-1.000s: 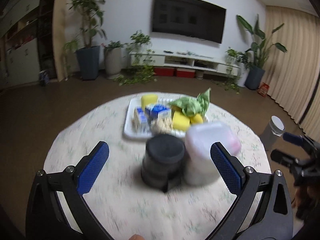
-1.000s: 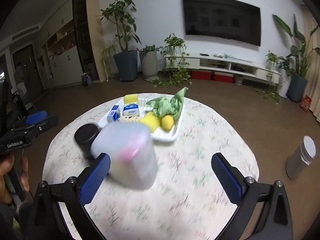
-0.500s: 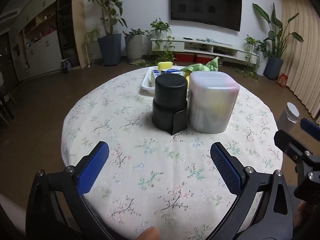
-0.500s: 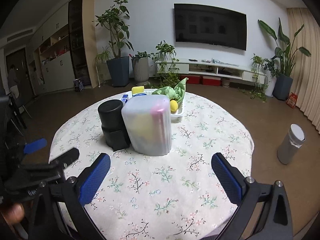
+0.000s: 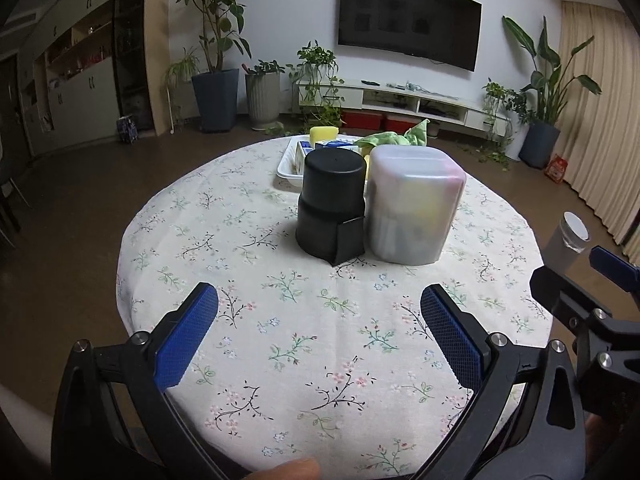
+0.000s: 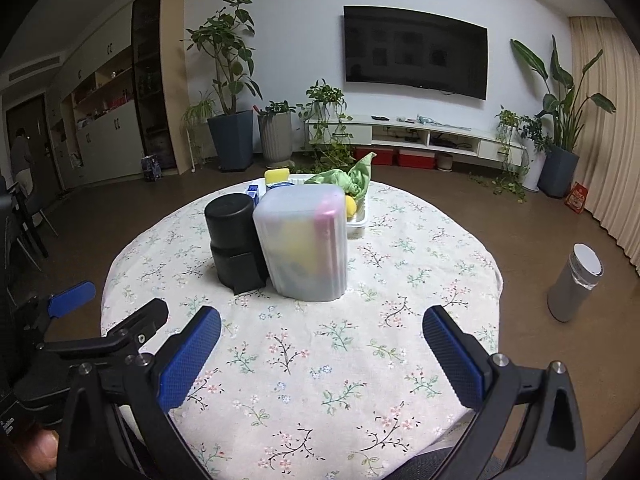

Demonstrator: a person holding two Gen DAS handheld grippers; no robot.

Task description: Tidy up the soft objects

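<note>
A black round container [image 5: 331, 203] [image 6: 233, 246] and a frosted translucent bin [image 5: 412, 204] [image 6: 306, 238] stand side by side, upside down, at the middle of the round flowered table [image 5: 320, 320]. Behind them a white tray [image 5: 287, 168] [image 6: 357, 222] holds a green cloth [image 5: 394, 138] [image 6: 346, 180], yellow sponges [image 5: 323, 133] [image 6: 277, 175] and blue-white packets [image 5: 332, 145]. My left gripper [image 5: 318, 328] is open and empty over the near table edge. My right gripper [image 6: 320, 344] is open and empty, also near the front edge.
A grey cylinder with a white lid [image 6: 574, 282] [image 5: 568, 242] stands on the floor to the right of the table. Potted plants [image 6: 230, 80], a TV [image 6: 416, 58] and a low white cabinet [image 6: 412, 138] line the far wall. Curtains [image 6: 604, 120] hang at right.
Both grippers have pulled back from the containers toward the table's near edge and lowered. The black container and the frosted bin now stand farther away, with sharp outlines.
</note>
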